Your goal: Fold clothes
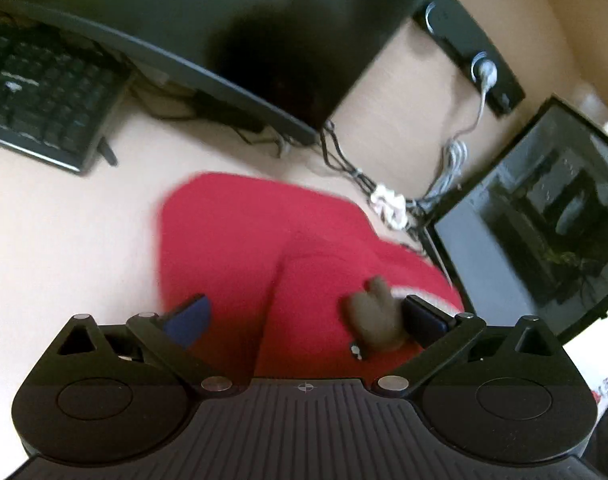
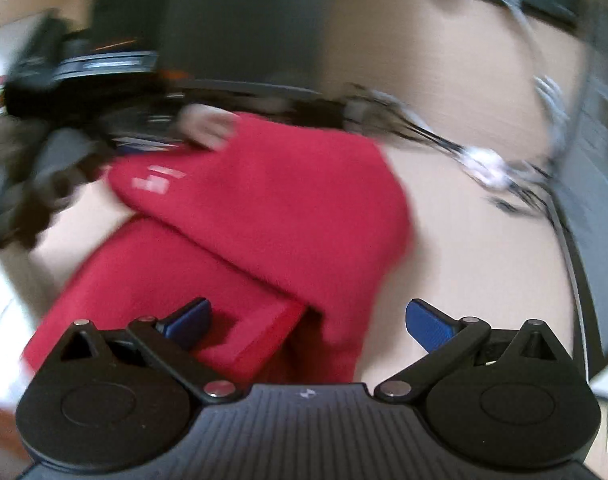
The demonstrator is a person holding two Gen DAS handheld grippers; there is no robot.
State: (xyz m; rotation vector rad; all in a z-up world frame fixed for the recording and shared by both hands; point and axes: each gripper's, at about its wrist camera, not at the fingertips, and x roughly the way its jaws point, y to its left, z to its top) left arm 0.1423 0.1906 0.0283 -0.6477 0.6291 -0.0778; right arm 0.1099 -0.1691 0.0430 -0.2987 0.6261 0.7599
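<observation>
A red garment (image 1: pixel 304 248) lies partly folded on a pale desk (image 1: pixel 63 220), spread beneath and between both pairs of jaws. The left gripper (image 1: pixel 304 316) and right gripper (image 2: pixel 308 320) are both spread wide, holding nothing.

The left wrist view looks steeply down from close above the bench (image 1: pixel 63 240), with its own left hand-held gripper (image 1: pixel 304 316) filling the bottom of the frame and a keyboard (image 1: pixel 43 92) at upper left. The right wrist view, blurred, looks down just as near over the right hand-held gripper (image 2: pixel 310 320). Both share the red garment (image 1: pixel 231 240) at centre and the cable tangle (image 1: pixel 388 200) at right.
</observation>
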